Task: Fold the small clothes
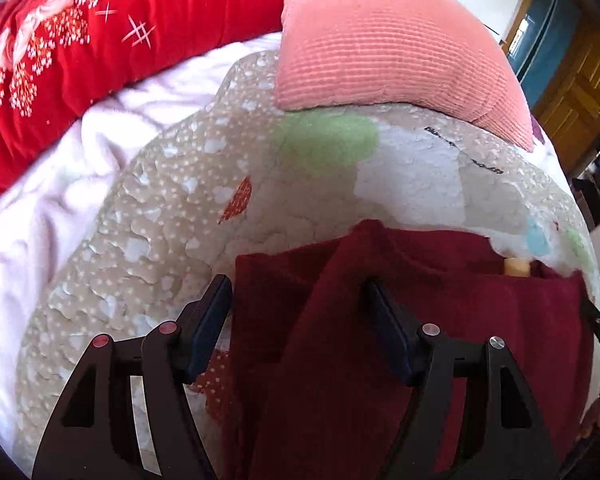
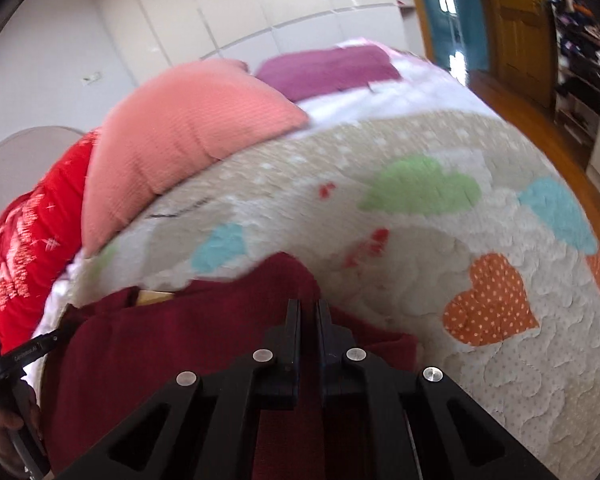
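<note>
A dark red garment (image 1: 420, 320) lies on the quilted bedspread (image 1: 160, 240), with one sleeve folded across it; a tan label shows at its collar. My left gripper (image 1: 300, 292) is open just above the garment's left part, its fingers straddling the folded sleeve. In the right wrist view the same garment (image 2: 180, 344) lies under my right gripper (image 2: 309, 312), whose jaws are nearly together on the cloth; a fold of the garment seems pinched between them. The other gripper's handle and a hand show at the far left of that view.
A pink pillow (image 1: 380, 40) and a red floral quilt (image 1: 80, 40) lie at the head of the bed, with a purple pillow (image 2: 328, 68) behind. The bed edge falls to a wooden floor (image 2: 540, 132) on the right. A yellow door stands beyond.
</note>
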A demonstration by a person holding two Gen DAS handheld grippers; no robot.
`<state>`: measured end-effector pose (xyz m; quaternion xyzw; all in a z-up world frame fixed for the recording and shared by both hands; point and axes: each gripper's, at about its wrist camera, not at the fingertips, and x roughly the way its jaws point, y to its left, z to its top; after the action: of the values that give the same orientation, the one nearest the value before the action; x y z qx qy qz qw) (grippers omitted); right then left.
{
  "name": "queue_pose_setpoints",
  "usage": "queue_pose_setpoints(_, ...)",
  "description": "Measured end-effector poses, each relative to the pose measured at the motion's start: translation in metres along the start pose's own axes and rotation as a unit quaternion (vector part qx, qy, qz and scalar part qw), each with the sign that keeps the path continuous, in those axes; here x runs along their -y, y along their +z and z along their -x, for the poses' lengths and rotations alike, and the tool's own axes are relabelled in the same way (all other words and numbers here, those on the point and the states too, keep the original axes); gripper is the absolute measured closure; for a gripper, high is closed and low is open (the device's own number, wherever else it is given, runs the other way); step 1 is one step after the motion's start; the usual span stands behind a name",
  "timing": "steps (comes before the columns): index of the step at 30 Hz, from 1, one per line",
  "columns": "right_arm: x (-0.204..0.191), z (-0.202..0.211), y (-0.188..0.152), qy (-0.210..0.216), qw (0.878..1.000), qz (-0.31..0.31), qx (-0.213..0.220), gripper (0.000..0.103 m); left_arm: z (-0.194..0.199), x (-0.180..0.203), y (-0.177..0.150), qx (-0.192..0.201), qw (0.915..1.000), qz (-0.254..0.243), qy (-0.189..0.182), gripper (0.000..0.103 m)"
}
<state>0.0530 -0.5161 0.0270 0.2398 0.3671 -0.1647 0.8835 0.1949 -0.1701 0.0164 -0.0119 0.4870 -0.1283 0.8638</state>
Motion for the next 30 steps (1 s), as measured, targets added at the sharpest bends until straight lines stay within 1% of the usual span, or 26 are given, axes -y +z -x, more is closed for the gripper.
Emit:
queue_pose_setpoints(2, 0.006, 0.010, -0.001, 0.007, 1.000, -0.018, 0.006, 0.097, 0.004, -0.003, -0.001, 0.007, 0.9999, 0.003, -0.008, 0.033)
queue_pose_setpoints(5, 0.003, 0.037, -0.004, -0.007, 1.000, -0.010, 0.015, 0.089, 0.024, -0.006, -0.004, 0.019, 0.9996, 0.012, -0.018, 0.033)
queue_pose_setpoints(6, 0.000, 0.047, -0.005, 0.002, 1.000, -0.005, 0.021, 0.087, 0.032, -0.007, -0.005, 0.026, 0.9992, 0.014, -0.028, 0.033)
queue_pose_setpoints(7, -0.006, 0.058, -0.007, 0.019, 0.999, 0.004, 0.025, 0.086, 0.039, -0.006, -0.007, 0.034, 0.9987, 0.013, -0.035, 0.033)
queue_pose_setpoints(9, -0.021, 0.072, -0.012, 0.046, 0.998, 0.034, 0.024, 0.082, 0.047, -0.002, -0.009, 0.042, 0.9984, 0.005, -0.038, 0.033)
queue_pose_setpoints(10, -0.027, 0.073, -0.014, 0.050, 0.997, 0.047, 0.020, 0.082, 0.046, 0.000, -0.010, 0.041, 0.9986, 0.000, -0.034, 0.033)
queue_pose_setpoints(12, -0.040, 0.067, -0.017, 0.060, 0.996, 0.071, 0.006, 0.082, 0.039, 0.006, -0.011, 0.033, 0.9993, -0.007, -0.014, 0.033)
queue_pose_setpoints(14, -0.043, 0.048, -0.017, 0.046, 0.996, 0.073, -0.007, 0.082, 0.022, 0.006, -0.009, 0.017, 0.9999, 0.004, -0.002, 0.033)
queue_pose_setpoints(16, -0.034, 0.027, -0.013, 0.020, 0.998, 0.055, -0.015, 0.082, 0.004, 0.002, -0.008, -0.003, 0.9998, 0.019, 0.005, 0.032)
queue_pose_setpoints(17, -0.027, 0.014, -0.011, -0.002, 0.999, 0.049, -0.019, 0.082, -0.001, 0.001, -0.007, -0.006, 0.9997, 0.023, 0.003, 0.030)
queue_pose_setpoints(18, -0.018, 0.004, -0.009, -0.014, 0.999, 0.037, -0.022, 0.082, -0.003, 0.001, -0.006, -0.003, 0.9997, 0.026, 0.003, 0.027)
queue_pose_setpoints(19, -0.008, -0.005, -0.009, -0.003, 1.000, 0.009, -0.027, 0.082, -0.003, 0.001, -0.005, -0.001, 0.9997, 0.026, 0.005, 0.026)
queue_pose_setpoints(20, -0.004, -0.005, -0.008, 0.003, 1.000, -0.002, -0.027, 0.082, -0.002, 0.001, -0.004, -0.001, 0.9997, 0.025, 0.004, 0.026)
queue_pose_setpoints(23, -0.015, 0.013, -0.007, -0.007, 0.999, 0.026, -0.023, 0.082, 0.009, -0.003, -0.007, 0.003, 0.9997, 0.025, -0.002, 0.026)
queue_pose_setpoints(25, -0.023, 0.036, -0.016, 0.001, 0.999, 0.040, -0.023, 0.081, 0.019, -0.005, -0.011, 0.009, 0.9997, 0.024, -0.005, 0.026)
queue_pose_setpoints(28, -0.035, 0.068, -0.040, -0.001, 0.997, 0.071, -0.021, 0.076, 0.039, -0.005, -0.021, 0.027, 0.9996, 0.008, 0.000, 0.026)
queue_pose_setpoints(30, -0.038, 0.082, -0.056, 0.006, 0.997, 0.077, -0.022, 0.069, 0.054, -0.003, -0.030, 0.038, 0.9992, -0.008, 0.003, 0.026)
